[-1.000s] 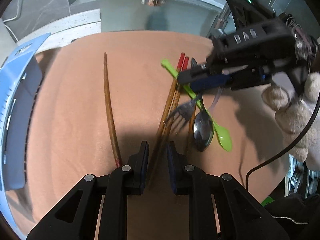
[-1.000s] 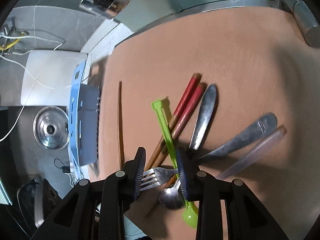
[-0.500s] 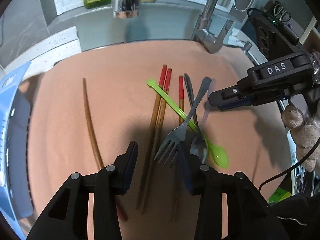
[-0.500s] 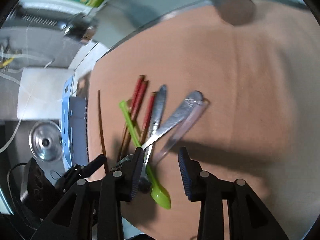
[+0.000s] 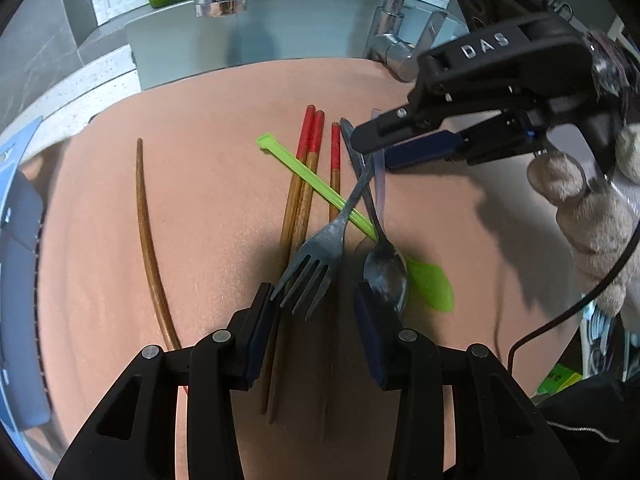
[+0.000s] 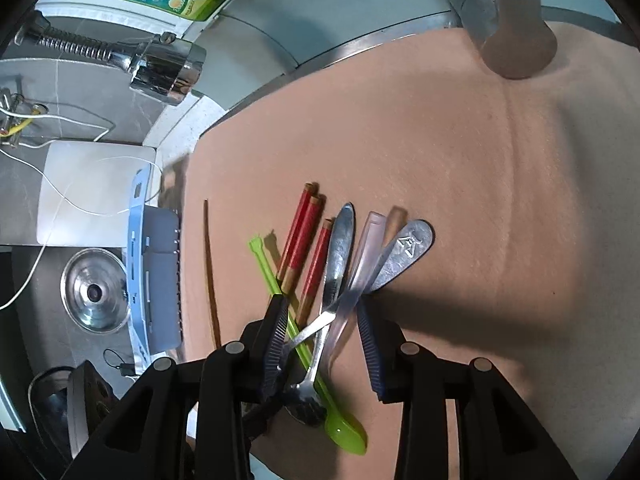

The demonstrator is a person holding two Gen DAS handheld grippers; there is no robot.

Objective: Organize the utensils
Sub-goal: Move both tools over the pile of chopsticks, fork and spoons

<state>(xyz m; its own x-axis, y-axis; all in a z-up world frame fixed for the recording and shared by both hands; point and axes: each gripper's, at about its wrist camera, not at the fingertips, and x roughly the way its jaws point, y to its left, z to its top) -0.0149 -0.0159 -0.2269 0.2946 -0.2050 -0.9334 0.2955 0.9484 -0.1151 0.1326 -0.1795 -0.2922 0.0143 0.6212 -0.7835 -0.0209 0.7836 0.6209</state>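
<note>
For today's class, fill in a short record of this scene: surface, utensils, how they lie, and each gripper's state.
surface: tan mat
utensils: metal fork, metal spoon, green spoon, clear utensil, red-tipped chopsticks, lone brown chopstick
arrangement: fork, both spoons and clear utensil cross in one pile; brown chopstick lies apart
left gripper: open, over fork tines
right gripper: open, over the crossed handles

Peach-brown mat (image 5: pixel 208 184) over the counter, strewn with utensils.

Alone at left of the frame, a curved brown chopstick (image 5: pixel 146 236). At centre, overlapping: red-tipped chopsticks (image 5: pixel 308 160), green plastic spoon (image 5: pixel 320 188) laid aslant across them, metal fork (image 5: pixel 320 256), metal spoon (image 5: pixel 384 268), clear plastic utensil (image 6: pixel 360 264). At the mat's left edge, a blue rack (image 6: pixel 154 280).
</note>
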